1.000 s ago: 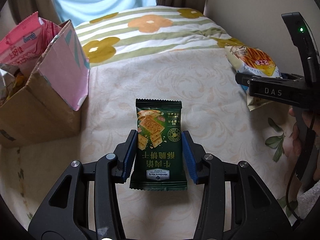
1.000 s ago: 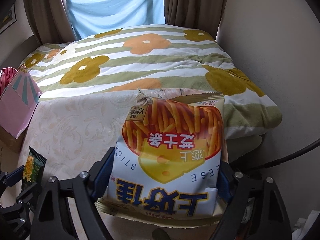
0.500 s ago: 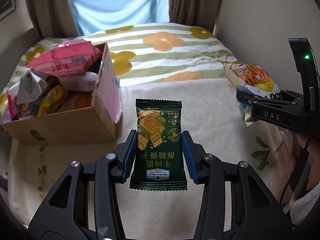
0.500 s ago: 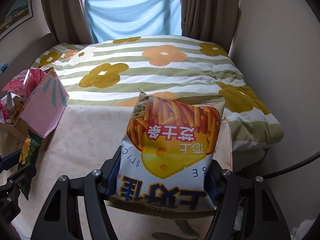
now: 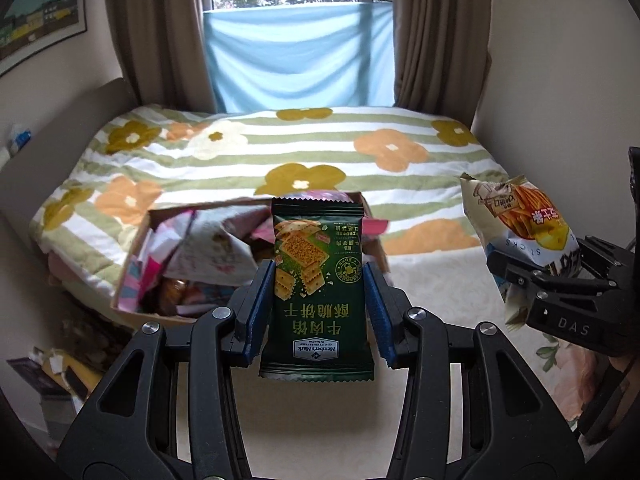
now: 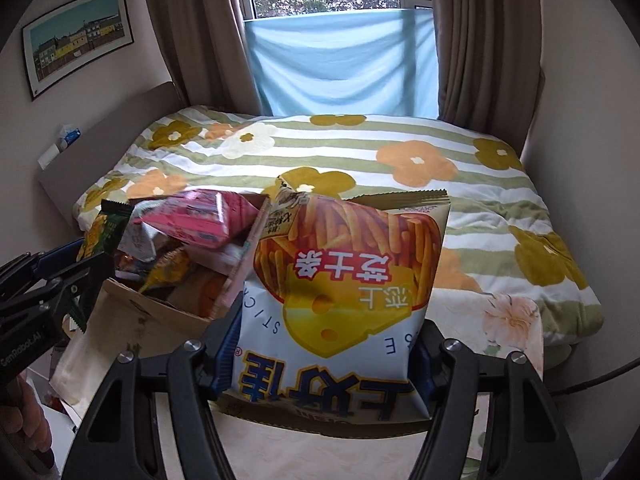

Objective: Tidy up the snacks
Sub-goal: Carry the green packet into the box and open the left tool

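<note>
My left gripper (image 5: 318, 312) is shut on a dark green cracker packet (image 5: 318, 292), held upright in the air in front of a cardboard box (image 5: 132, 276) full of snack bags. My right gripper (image 6: 324, 356) is shut on a large cheese sticks bag (image 6: 344, 292), white with yellow and orange print, held up to the right of the same box (image 6: 120, 320). The cheese sticks bag also shows at the right of the left wrist view (image 5: 520, 232). The green packet shows at the left edge of the right wrist view (image 6: 106, 228).
The box holds a pink bag (image 6: 200, 220) and several other packets. It stands on a bed with a cream cover (image 5: 432, 280) and a flowered striped quilt (image 6: 360, 152). Curtains, a window and walls lie behind. Clutter sits on the floor at the left (image 5: 60, 364).
Both grippers have risen with their bags. The box now lies straight ahead of the left gripper and closer to the right gripper; the window has come into view.
</note>
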`<state>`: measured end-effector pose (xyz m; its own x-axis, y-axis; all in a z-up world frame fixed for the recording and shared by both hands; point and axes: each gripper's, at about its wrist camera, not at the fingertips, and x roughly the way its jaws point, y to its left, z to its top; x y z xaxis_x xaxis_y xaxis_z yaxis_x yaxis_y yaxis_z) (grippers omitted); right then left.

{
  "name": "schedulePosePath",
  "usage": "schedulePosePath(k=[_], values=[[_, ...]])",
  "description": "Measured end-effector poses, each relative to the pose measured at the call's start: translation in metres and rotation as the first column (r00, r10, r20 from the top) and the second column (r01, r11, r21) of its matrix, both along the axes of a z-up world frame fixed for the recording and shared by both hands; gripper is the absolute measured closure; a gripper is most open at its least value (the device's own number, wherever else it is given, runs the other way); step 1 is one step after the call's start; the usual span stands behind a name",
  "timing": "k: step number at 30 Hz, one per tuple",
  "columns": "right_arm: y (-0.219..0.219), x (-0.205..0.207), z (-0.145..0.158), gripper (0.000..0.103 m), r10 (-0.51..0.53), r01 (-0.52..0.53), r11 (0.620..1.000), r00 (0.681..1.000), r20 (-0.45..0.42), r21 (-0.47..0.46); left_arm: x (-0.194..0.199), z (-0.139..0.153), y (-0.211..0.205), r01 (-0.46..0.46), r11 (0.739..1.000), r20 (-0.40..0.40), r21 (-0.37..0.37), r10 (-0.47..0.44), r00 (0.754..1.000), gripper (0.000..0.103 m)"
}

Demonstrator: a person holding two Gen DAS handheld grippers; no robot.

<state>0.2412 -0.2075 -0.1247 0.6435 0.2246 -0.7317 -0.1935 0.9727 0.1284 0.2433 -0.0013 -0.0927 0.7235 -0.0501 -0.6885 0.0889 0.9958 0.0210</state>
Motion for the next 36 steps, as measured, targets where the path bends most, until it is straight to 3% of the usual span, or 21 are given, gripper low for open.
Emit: schedulePosePath(k=[6, 15, 16, 17, 18, 19, 21, 24, 28, 36], values=[[0.063, 0.015, 0.021, 0.039, 0.012, -0.013, 1.0, 1.0, 0.027, 0.026, 0.035, 0.01, 0.073, -0.02, 1.0, 0.001, -0.001, 0.02, 1.0, 0.062], [0.135, 0.039, 0.023, 0.039, -0.024, 0.024, 0.999, 0.999, 0.03, 0.023, 0.085, -0.009, 0.151, 0.014, 1.0, -0.028, -0.018, -0.015, 0.999, 0.062], [0.141, 0.041, 0.022, 0.039, -0.027, 0.026, 0.999, 0.999, 0.026, 0.021, 0.087, -0.01, 0.156, 0.038, 0.998, -0.027, -0.041, -0.039, 0.999, 0.058], [0.146, 0.041, 0.022, 0.039, -0.029, 0.029, 0.999, 0.999, 0.023, 0.019, 0.089, -0.011, 0.159, 0.057, 0.997, -0.027, -0.053, -0.058, 0.998, 0.039], [0.15, 0.042, 0.022, 0.039, -0.031, 0.03, 0.999, 0.999, 0.022, 0.019, 0.089, -0.012, 0.161, 0.068, 0.996, -0.021, -0.055, -0.07, 0.997, 0.006], [0.154, 0.043, 0.023, 0.039, -0.032, 0.032, 0.999, 0.999, 0.02, 0.017, 0.088, -0.011, 0.163, 0.073, 0.996, -0.004, -0.048, -0.073, 0.997, 0.001], [0.16, 0.046, 0.023, 0.039, -0.035, 0.035, 0.999, 0.999, 0.016, 0.014, 0.084, -0.01, 0.167, 0.089, 0.995, 0.03, -0.041, -0.087, 0.996, 0.0], [0.167, 0.051, 0.023, 0.039, -0.034, 0.034, 0.999, 0.999, 0.002, 0.015, 0.083, -0.016, 0.17, 0.089, 0.996, -0.004, -0.03, -0.09, 0.996, 0.0], [0.178, 0.061, 0.021, 0.039, -0.026, 0.027, 0.999, 1.0, -0.017, 0.045, 0.081, -0.022, 0.186, 0.073, 0.995, -0.034, -0.072, -0.076, 0.997, 0.0], [0.211, 0.078, 0.021, 0.038, 0.022, -0.02, 0.998, 0.999, -0.036, 0.061, 0.077, -0.017, 0.215, 0.023, 0.998, -0.017, -0.061, -0.024, 1.0, 0.0]])
